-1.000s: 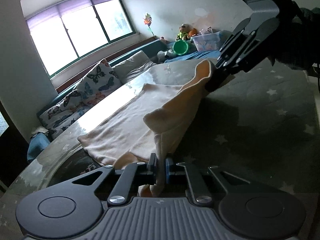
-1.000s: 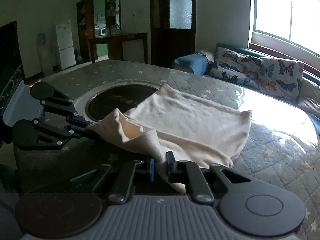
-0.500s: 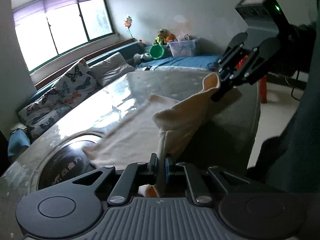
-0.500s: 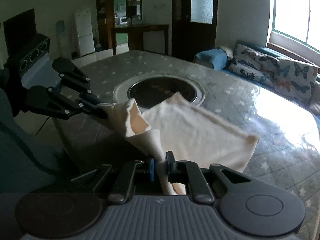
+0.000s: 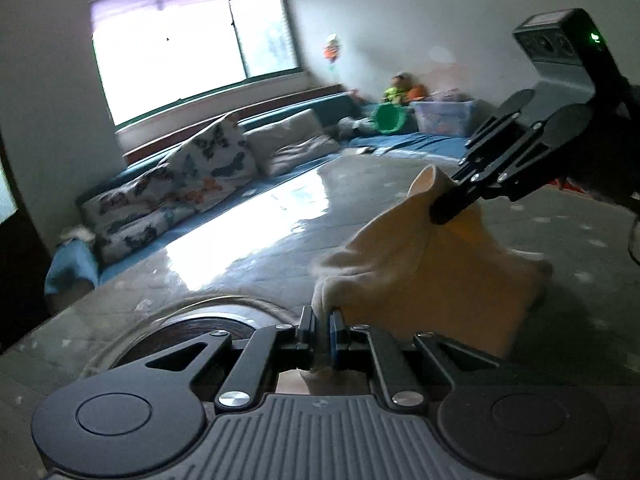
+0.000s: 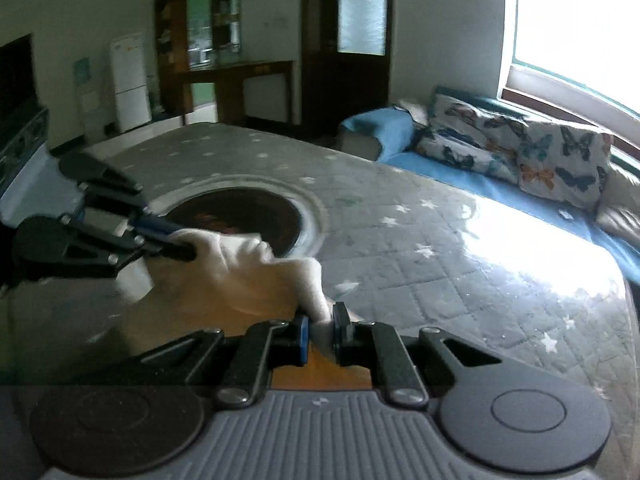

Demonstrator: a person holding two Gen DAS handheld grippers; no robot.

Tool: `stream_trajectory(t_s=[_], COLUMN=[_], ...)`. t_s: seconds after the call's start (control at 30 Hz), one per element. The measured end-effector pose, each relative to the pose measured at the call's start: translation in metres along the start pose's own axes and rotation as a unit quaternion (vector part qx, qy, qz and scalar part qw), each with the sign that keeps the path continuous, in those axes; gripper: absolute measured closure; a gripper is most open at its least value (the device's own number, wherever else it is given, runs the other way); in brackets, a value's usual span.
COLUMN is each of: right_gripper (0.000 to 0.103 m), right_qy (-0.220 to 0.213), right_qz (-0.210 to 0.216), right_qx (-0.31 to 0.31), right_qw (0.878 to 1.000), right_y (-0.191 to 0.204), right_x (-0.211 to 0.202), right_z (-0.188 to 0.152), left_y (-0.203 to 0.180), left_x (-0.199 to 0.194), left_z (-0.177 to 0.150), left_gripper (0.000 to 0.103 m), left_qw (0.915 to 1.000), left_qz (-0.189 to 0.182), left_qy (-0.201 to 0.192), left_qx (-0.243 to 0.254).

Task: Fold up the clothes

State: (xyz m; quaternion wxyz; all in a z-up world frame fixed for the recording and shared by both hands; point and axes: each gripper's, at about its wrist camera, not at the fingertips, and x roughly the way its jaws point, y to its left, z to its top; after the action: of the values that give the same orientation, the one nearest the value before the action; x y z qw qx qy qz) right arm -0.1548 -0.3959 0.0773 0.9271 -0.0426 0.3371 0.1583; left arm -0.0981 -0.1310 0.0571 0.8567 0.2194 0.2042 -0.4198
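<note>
Clear plastic storage bin (image 5: 444,118), lidded, on the blue bedding by the far wall: contents blurred, possibly toys. Green round bowl-shaped item (image 5: 387,119) beside it, interior unreadable.

Cream garment (image 5: 424,264), soft, fleecy knit, bunched and draped; held off the table between the two grippers, its lower part hanging out of sight below them. Left gripper (image 5: 321,330) pinched tight on one edge, blue pads pressing the fabric. Right gripper (image 6: 320,330) likewise clamped on an opposite edge.

Table cover (image 6: 420,248), grey quilted cloth, diamond stitching, white star print, glossy under window glare. Round dark recess (image 6: 240,220) at table centre, pale ring border.

Butterfly-print cushions (image 6: 520,148), plump, rectangular, leaning along the blue sofa (image 6: 384,130).

White refrigerator (image 6: 130,80), upright, at far wall.
</note>
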Motion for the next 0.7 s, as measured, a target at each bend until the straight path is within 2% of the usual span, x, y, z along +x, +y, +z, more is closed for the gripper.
stream_trajectory(t_s=[0.1, 0.17, 0.2, 0.33, 0.4, 0.43, 0.57, 0.7], right_gripper=[0.089, 0.078, 0.078, 0.073, 0.068, 0.063, 0.063, 0.063], right_qy=[0.017, 0.033, 0.035, 0.022, 0.014, 0.012, 0.013, 0.007], right_qz=[-0.011, -0.019, -0.024, -0.029, -0.029, -0.031, -0.025, -0.009], right_qx=[0.018, 0.022, 0.021, 0.042, 0.057, 0.064, 0.091, 0.096], right_qw=[1.0, 0.999, 0.999, 0.998, 0.998, 0.997, 0.995, 0.995], right_y=[-0.012, -0.015, -0.016, -0.023, -0.029, -0.032, -0.044, -0.045], right_x=[0.036, 0.051, 0.053, 0.042, 0.032, 0.028, 0.022, 0.027], right_z=[-0.009, -0.018, -0.022, -0.028, -0.032, -0.033, -0.036, -0.03], left_y=[0.007, 0.01, 0.011, 0.015, 0.018, 0.02, 0.025, 0.028], left_x=[0.031, 0.042, 0.042, 0.039, 0.04, 0.04, 0.041, 0.042], left_z=[-0.01, -0.017, -0.019, -0.018, -0.016, -0.015, -0.01, -0.003], left_gripper=[0.096, 0.095, 0.095, 0.088, 0.078, 0.077, 0.072, 0.071], left_qw=[0.9992, 0.9981, 0.9979, 0.998, 0.9978, 0.9977, 0.997, 0.9969], left_qz=[0.01, 0.009, 0.008, 0.01, 0.016, 0.016, -0.003, -0.014], left_qy=[0.036, 0.055, 0.057, 0.054, 0.054, 0.053, 0.051, 0.049], left_qx=[-0.017, -0.028, -0.03, -0.031, -0.036, -0.039, -0.058, -0.059])
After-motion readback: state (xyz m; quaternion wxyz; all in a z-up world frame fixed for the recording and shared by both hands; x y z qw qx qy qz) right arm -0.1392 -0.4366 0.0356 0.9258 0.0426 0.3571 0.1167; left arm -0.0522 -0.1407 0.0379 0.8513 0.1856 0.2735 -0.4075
